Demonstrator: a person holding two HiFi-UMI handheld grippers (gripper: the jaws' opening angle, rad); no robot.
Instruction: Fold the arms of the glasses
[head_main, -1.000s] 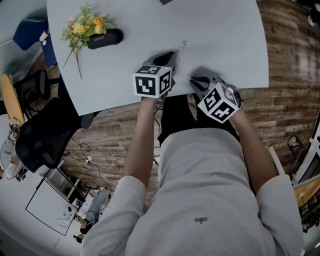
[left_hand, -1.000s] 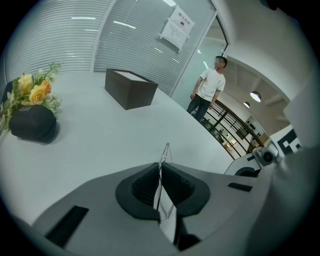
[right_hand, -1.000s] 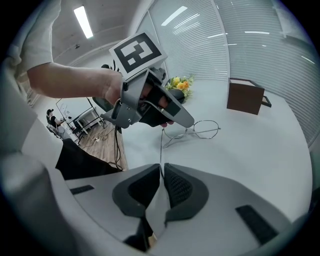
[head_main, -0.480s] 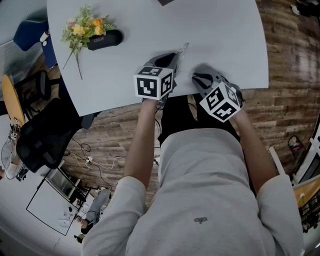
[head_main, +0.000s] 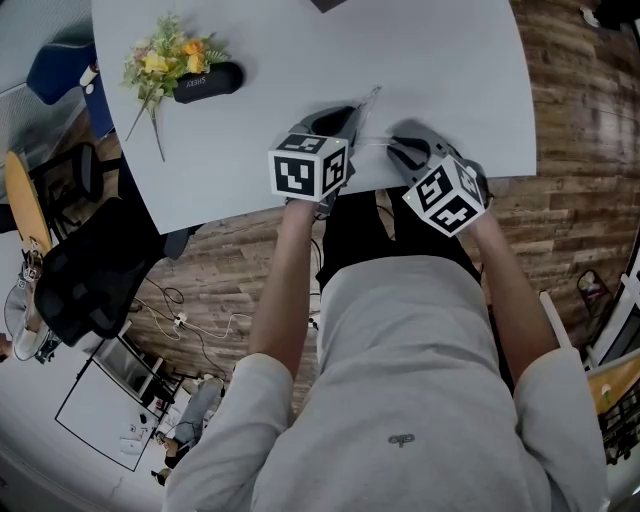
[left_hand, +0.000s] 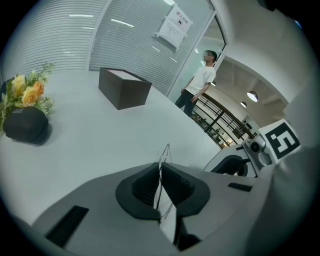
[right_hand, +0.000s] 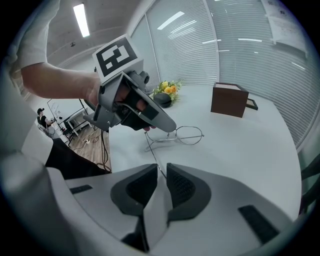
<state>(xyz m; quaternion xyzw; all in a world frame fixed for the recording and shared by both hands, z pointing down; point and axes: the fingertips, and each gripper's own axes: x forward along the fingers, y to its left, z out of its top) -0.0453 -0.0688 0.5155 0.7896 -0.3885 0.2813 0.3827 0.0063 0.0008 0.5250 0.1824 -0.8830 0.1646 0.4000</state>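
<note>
The thin wire glasses (right_hand: 189, 135) stand on the white table (head_main: 300, 60), lenses facing away from me. My left gripper (left_hand: 160, 169) is shut on the frame's wire near one hinge; in the right gripper view this left gripper (right_hand: 165, 126) sits at the glasses' left end. One arm (head_main: 372, 143) of the glasses runs back from there and passes between the jaws of my right gripper (right_hand: 161, 171). Those jaws have just been opening, and a narrow gap shows on each side of the wire. In the head view the left gripper (head_main: 345, 120) and right gripper (head_main: 402, 150) sit side by side near the table's front edge.
A black glasses case (head_main: 208, 78) and a small bunch of flowers (head_main: 165, 55) lie at the table's far left. A brown box (right_hand: 229, 100) stands further back. A person (left_hand: 201, 82) stands in the distance. A black chair (head_main: 90, 270) is on the floor at left.
The right gripper has shifted slightly right and further onto the table, and its jaws have parted. The glasses' arm now shows as a line between the grippers. The left gripper has stayed put.
</note>
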